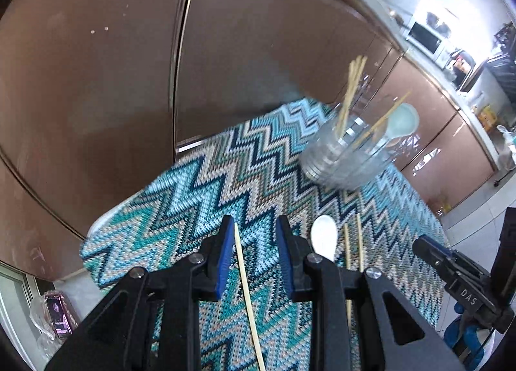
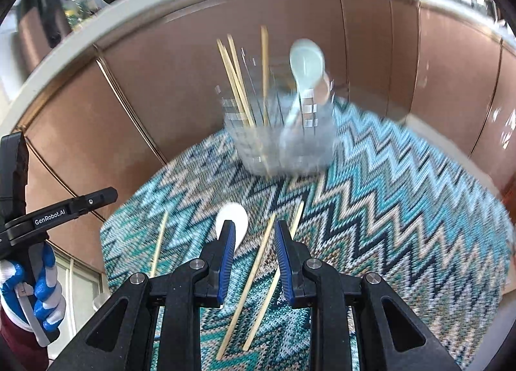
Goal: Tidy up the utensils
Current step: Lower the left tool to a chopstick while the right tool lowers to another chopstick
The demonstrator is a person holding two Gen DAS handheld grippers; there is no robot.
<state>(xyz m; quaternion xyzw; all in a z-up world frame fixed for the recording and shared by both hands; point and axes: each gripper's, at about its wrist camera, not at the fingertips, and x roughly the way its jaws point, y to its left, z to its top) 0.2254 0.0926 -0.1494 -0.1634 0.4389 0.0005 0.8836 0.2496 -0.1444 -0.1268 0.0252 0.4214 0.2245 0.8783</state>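
Both grippers hover with jaws spread: the left gripper [image 1: 254, 253] straddles a lone chopstick [image 1: 246, 293], the right gripper [image 2: 253, 256] a chopstick pair [image 2: 258, 277]. Pickup appears underway; next, pinching one and carrying it to the glass holder [image 2: 280, 138].

I count three loose chopsticks [image 2: 248, 287] and one white spoon [image 2: 233, 225] on the table. The one glass jar [image 2: 280, 138] holds four chopsticks [image 2: 237, 80] and one pale blue spoon [image 2: 304, 64].
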